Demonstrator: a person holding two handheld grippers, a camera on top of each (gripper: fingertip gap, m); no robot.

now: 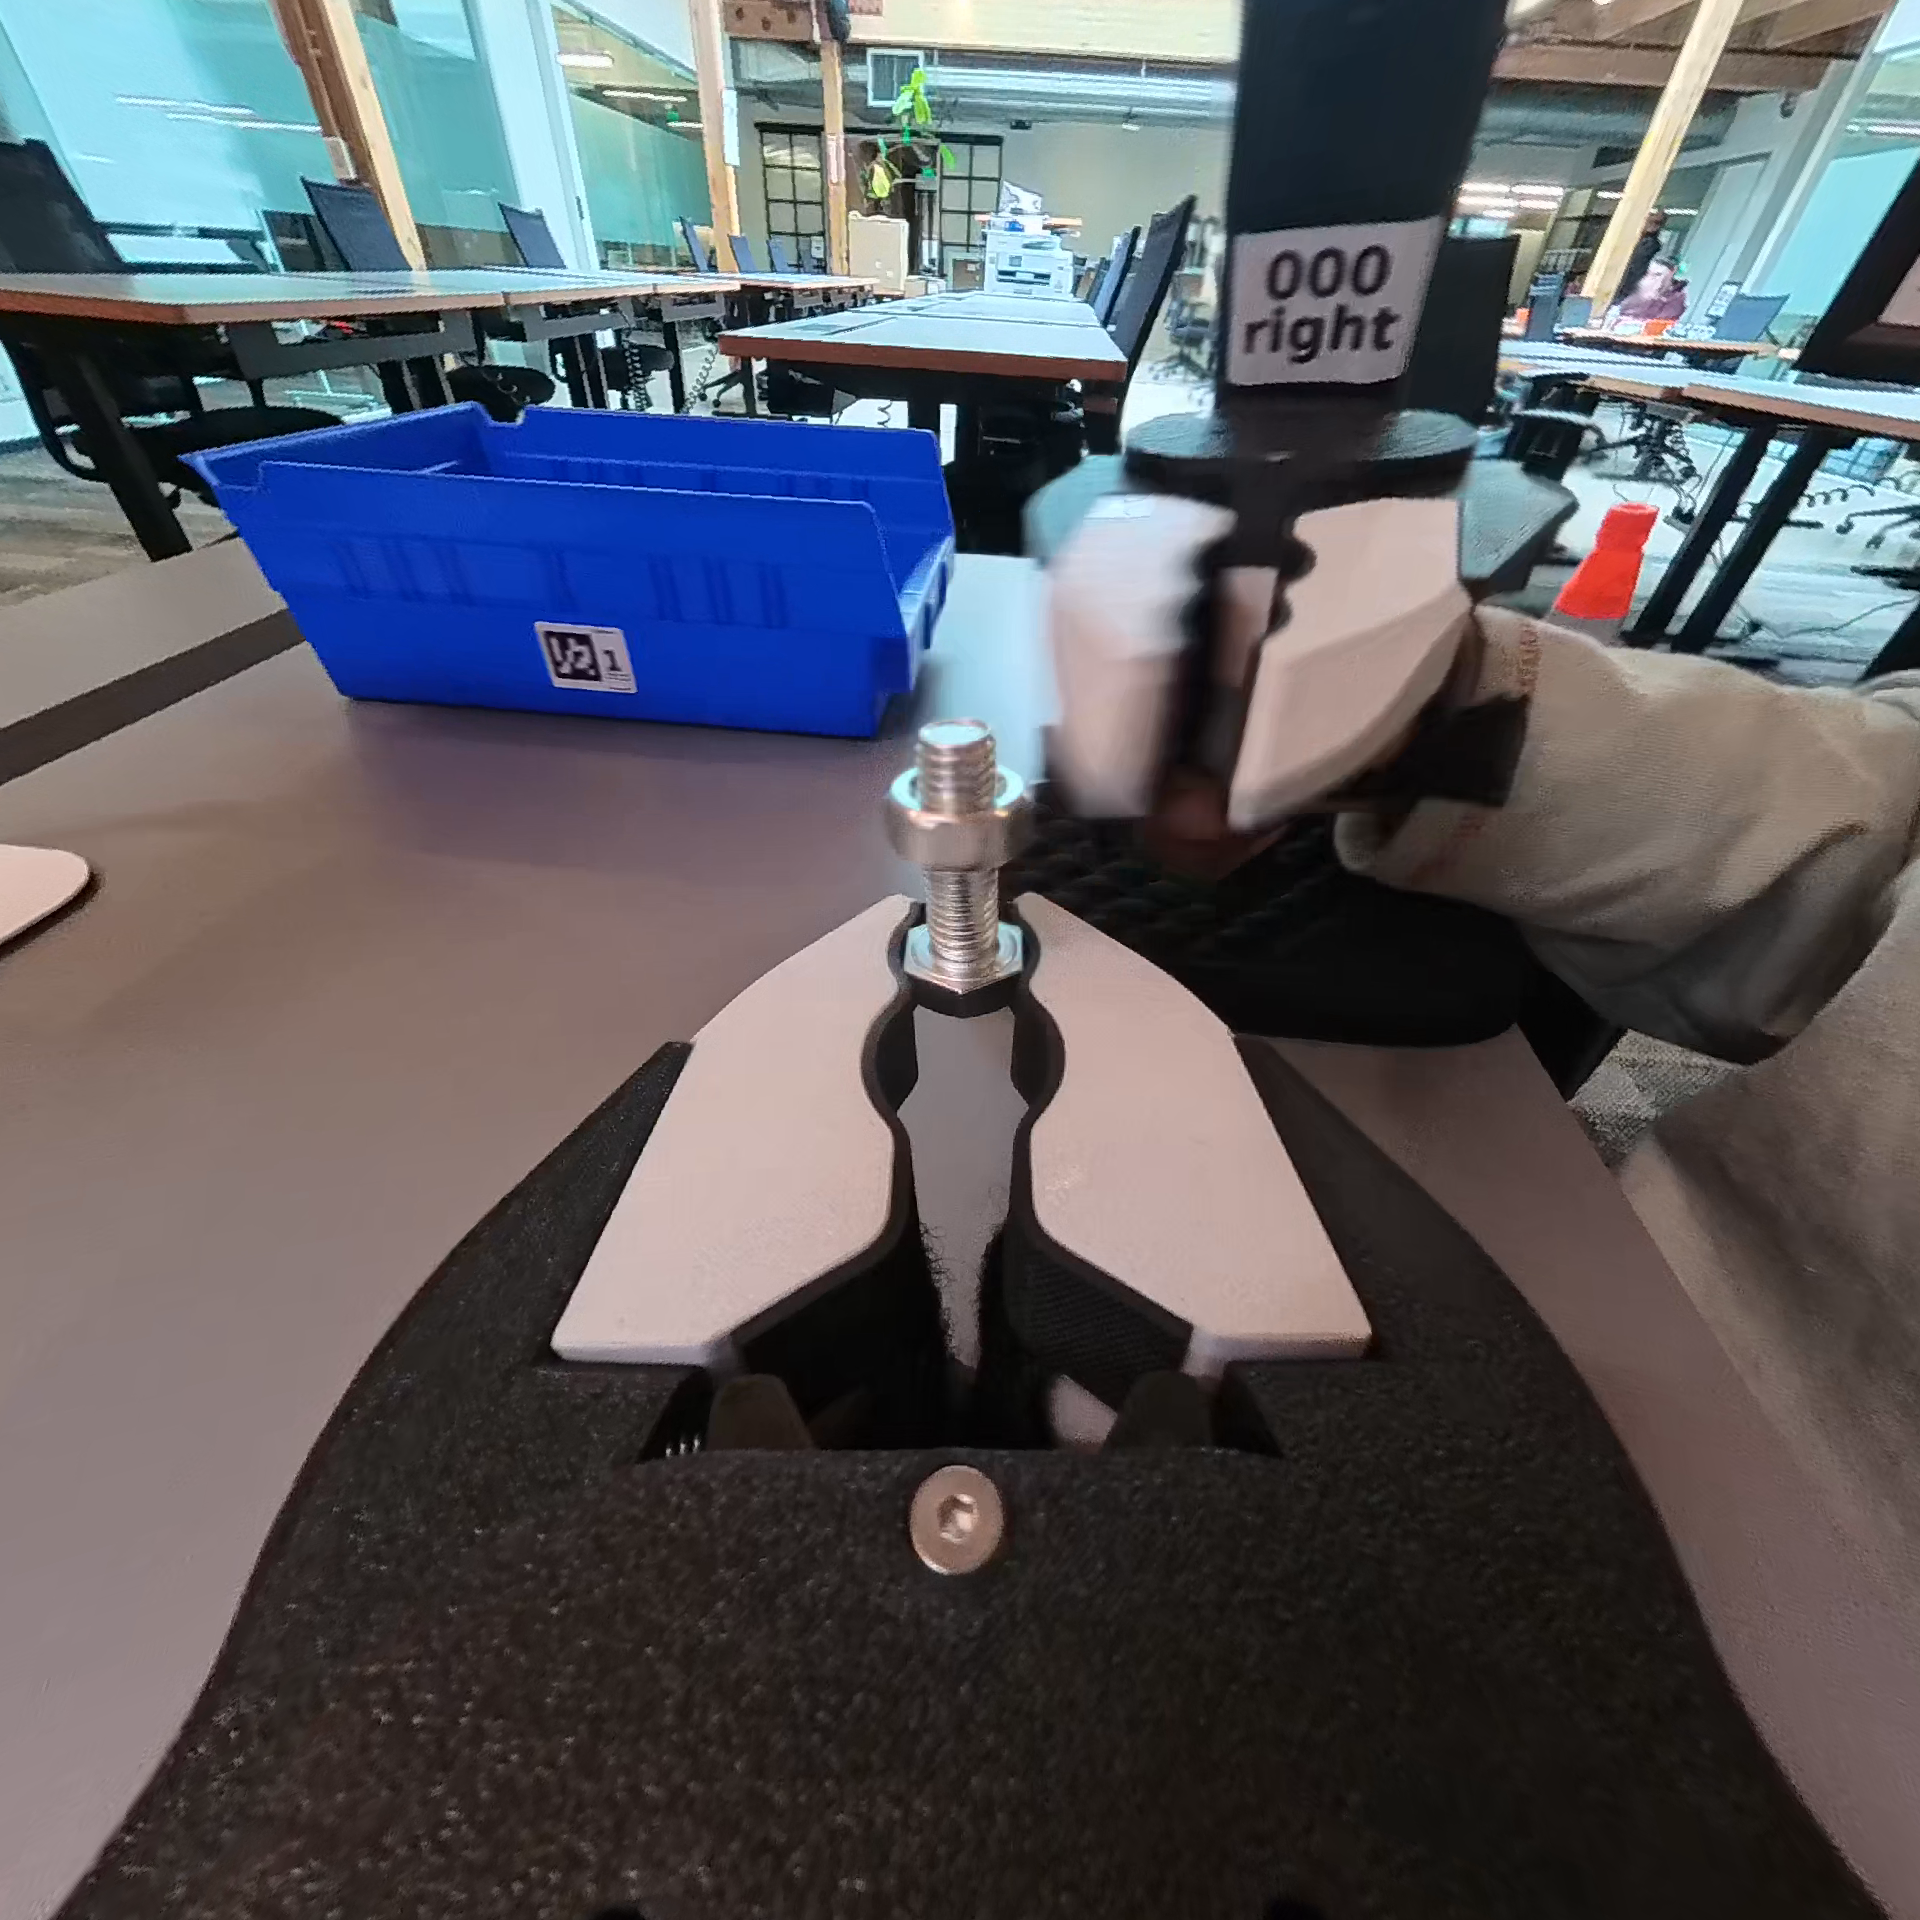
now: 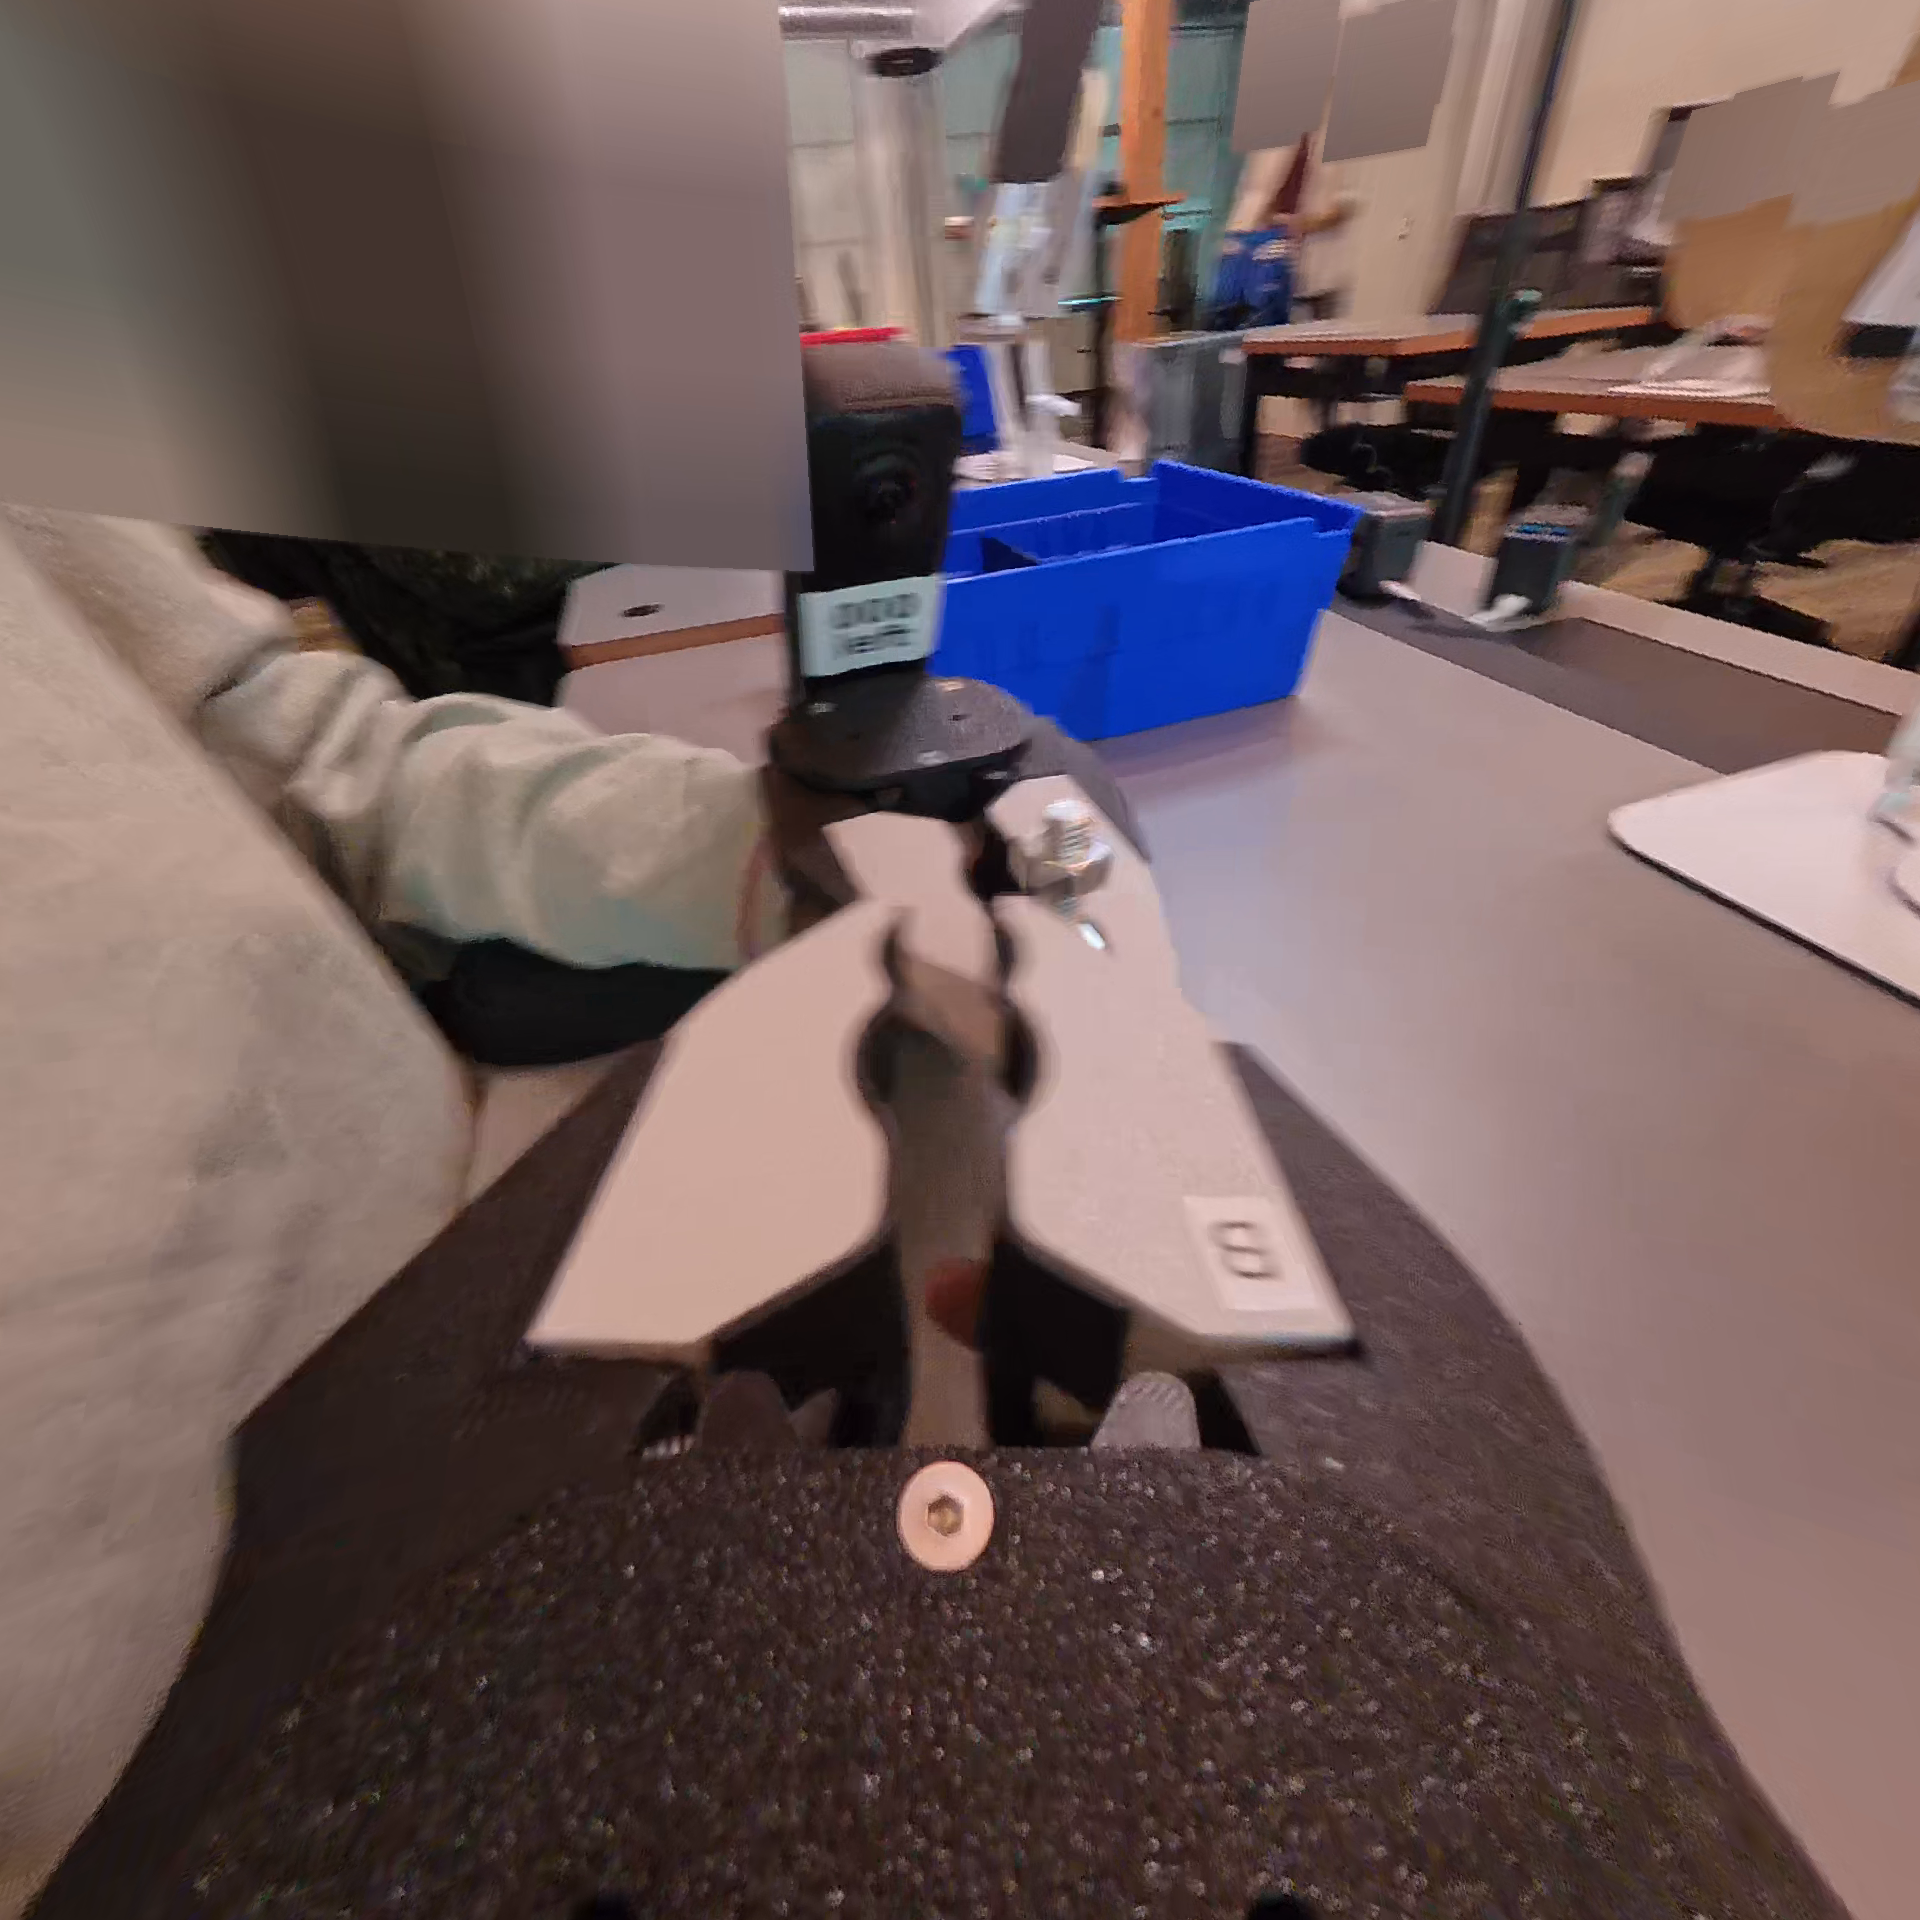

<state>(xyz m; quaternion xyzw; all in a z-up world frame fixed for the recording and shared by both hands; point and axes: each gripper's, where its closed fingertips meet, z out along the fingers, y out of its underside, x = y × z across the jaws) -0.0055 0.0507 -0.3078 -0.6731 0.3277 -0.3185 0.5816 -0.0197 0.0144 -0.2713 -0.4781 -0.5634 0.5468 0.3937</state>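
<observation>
My left gripper is shut on the hex head of a silver bolt and holds it upright above the grey table. A silver nut sits on the thread near the bolt's top. My right gripper is blurred, just right of the nut and apart from it. In the right wrist view its fingertips stand a narrow way apart with nothing between them. The nut shows there beyond the right finger, outside the gap.
A blue plastic bin with a divider stands at the back of the table, also in the right wrist view. A white flat pad lies near one edge. A person's light sleeve reaches in from the right. There is about 5 cm between the tips of the two grippers.
</observation>
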